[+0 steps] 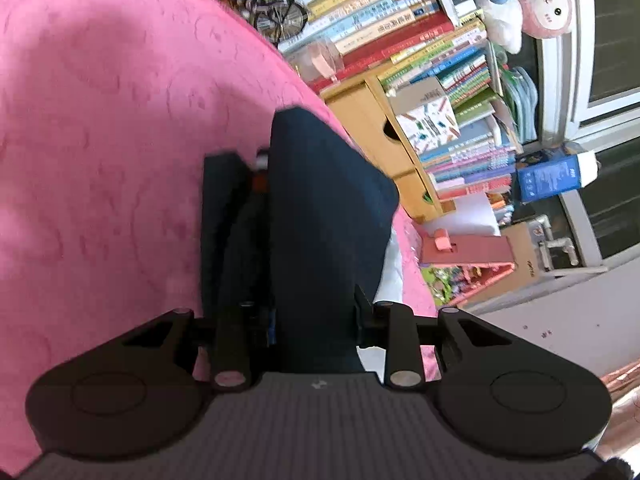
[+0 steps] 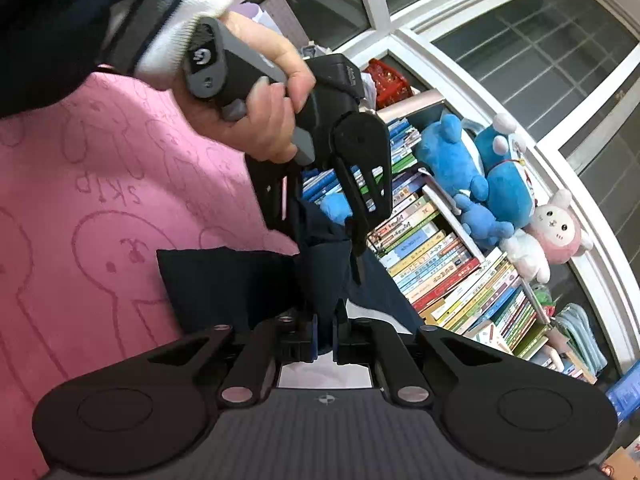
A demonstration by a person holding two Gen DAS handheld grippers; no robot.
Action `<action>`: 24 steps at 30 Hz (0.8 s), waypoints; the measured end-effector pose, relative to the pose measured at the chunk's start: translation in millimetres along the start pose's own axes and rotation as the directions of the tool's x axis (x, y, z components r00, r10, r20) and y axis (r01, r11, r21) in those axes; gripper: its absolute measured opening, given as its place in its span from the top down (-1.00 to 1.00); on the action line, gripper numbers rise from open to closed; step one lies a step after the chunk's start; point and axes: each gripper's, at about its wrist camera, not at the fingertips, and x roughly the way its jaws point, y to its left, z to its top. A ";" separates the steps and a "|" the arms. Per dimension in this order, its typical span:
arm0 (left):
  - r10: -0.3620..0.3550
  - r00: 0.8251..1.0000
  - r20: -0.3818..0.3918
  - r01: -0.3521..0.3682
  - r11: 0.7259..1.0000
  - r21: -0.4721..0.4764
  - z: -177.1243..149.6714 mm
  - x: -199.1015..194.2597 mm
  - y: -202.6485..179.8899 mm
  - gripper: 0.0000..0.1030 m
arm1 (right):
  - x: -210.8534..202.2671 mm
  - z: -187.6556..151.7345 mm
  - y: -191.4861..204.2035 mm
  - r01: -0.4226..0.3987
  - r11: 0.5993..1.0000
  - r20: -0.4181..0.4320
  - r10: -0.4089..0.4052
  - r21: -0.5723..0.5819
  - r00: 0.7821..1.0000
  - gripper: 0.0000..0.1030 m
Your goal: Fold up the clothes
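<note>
A dark navy garment (image 1: 328, 220) hangs bunched over the pink blanket (image 1: 100, 140). My left gripper (image 1: 292, 184) is shut on a thick fold of it; the cloth covers the right finger, and only the left finger (image 1: 222, 216) shows. In the right wrist view the navy garment (image 2: 240, 288) stretches between both tools. My right gripper (image 2: 324, 332) is shut on its near edge, fingers almost together. A hand (image 2: 260, 116) in a white-cuffed dark sleeve holds the left gripper (image 2: 320, 216) just above and beyond it, also pinching the cloth.
The pink blanket (image 2: 80, 220) with rabbit outlines covers the work surface. Past its edge stand packed bookshelves (image 1: 420, 40) with blue and pink plush toys (image 2: 500, 184), a small bicycle model (image 1: 272, 8), wooden boxes (image 1: 380, 140), and a window (image 2: 520, 40).
</note>
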 end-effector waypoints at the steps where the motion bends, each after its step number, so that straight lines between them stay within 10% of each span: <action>1: 0.016 1.000 0.010 -0.016 1.000 0.009 4.5 -0.1 -1.7 0.39 | -0.3 -0.5 -0.4 0.001 1.000 -0.003 -0.001 0.004 1.000 0.85; 9: 0.154 0.985 0.080 -0.158 0.986 0.049 29.9 -6.2 -9.1 0.36 | -1.3 -4.7 -2.6 0.020 1.000 -0.026 -0.019 0.025 0.999 0.84; 24: -0.092 0.994 -0.066 0.097 0.993 0.068 -58.8 -63.6 -10.6 -0.16 | 29.3 6.2 9.0 0.004 1.000 -0.029 -0.004 -0.002 1.000 0.32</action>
